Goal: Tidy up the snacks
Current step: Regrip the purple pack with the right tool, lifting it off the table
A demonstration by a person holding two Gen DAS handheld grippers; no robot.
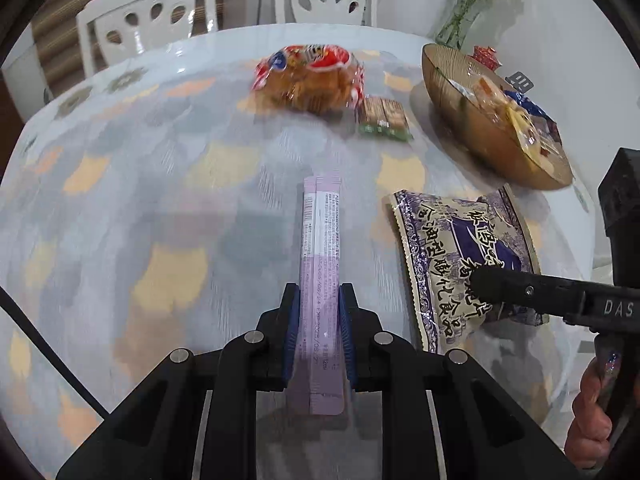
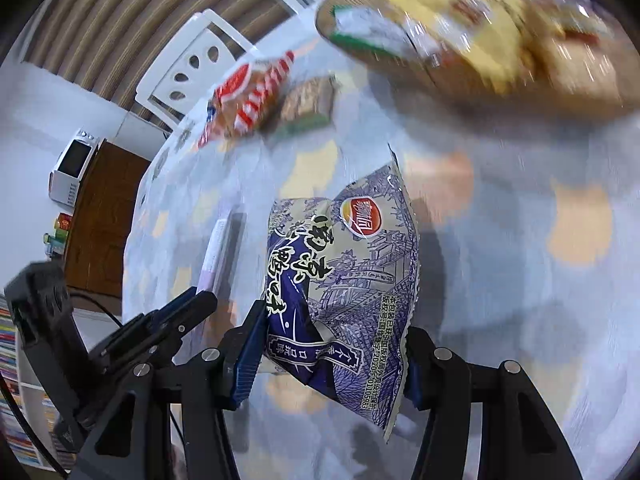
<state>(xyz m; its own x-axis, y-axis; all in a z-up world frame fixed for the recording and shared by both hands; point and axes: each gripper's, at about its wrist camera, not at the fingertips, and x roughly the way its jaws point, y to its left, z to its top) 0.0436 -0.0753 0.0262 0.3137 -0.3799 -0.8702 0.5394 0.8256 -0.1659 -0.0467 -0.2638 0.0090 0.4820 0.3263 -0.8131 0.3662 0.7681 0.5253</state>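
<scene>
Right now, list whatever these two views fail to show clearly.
- Bowl contents, right wrist view: motion blur smears the packets.
- Bowl's far side, left wrist view: its rim hides it.
- Blue-patterned bag's near corner, left wrist view: the right gripper covers it.
- Purple stick sachet, right wrist view: the left gripper hides its lower part.
- Small green-edged packet: print too blurred to read.

Purple stick sachet (image 1: pixel 320 280): small print, a barcode near its far end, "12ml" and "EXP 2028" legible, remainder too fine to read.
Right tongs (image 1: pixel 480 280), body: "DAS".
Blue-and-cream snack bag (image 2: pixel 352 292): large Chinese characters, red round logo, code "2020-F-0110598" along the edge.
</scene>
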